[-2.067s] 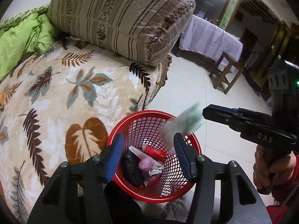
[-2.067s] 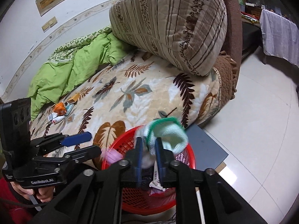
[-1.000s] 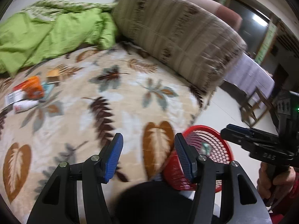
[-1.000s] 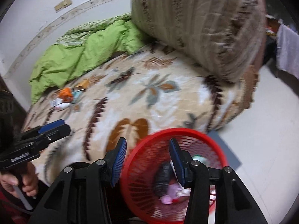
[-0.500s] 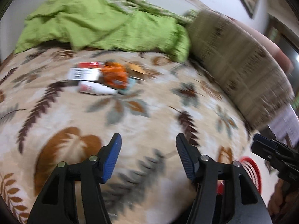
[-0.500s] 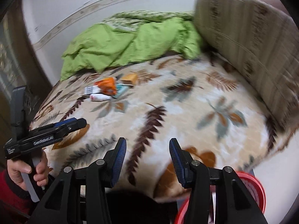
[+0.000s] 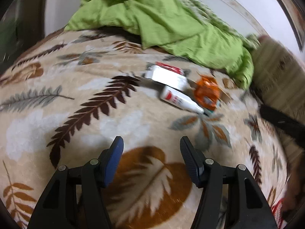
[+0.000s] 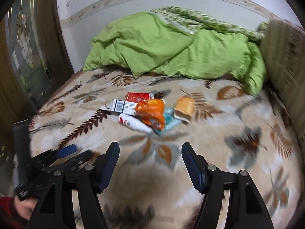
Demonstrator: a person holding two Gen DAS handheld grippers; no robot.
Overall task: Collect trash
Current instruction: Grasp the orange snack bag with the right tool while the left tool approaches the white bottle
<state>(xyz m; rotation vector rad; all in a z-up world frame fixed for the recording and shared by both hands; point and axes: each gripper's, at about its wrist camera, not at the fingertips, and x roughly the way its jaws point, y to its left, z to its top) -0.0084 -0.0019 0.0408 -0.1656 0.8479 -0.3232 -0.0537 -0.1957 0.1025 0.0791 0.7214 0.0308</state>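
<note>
Two empty tools, blurred trash pile (image 8: 150,112), basket (image 7: 276,210) cropped

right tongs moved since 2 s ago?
Yes. The right tongs swung off the red basket, now out of its view, toward the trash pile by the green quilt; jaws just opened wider, empty.

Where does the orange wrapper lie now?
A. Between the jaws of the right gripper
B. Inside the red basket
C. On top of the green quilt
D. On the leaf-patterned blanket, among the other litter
D: the orange wrapper rests on the leaf-patterned blanket, against the white tube and the boxes.
</note>
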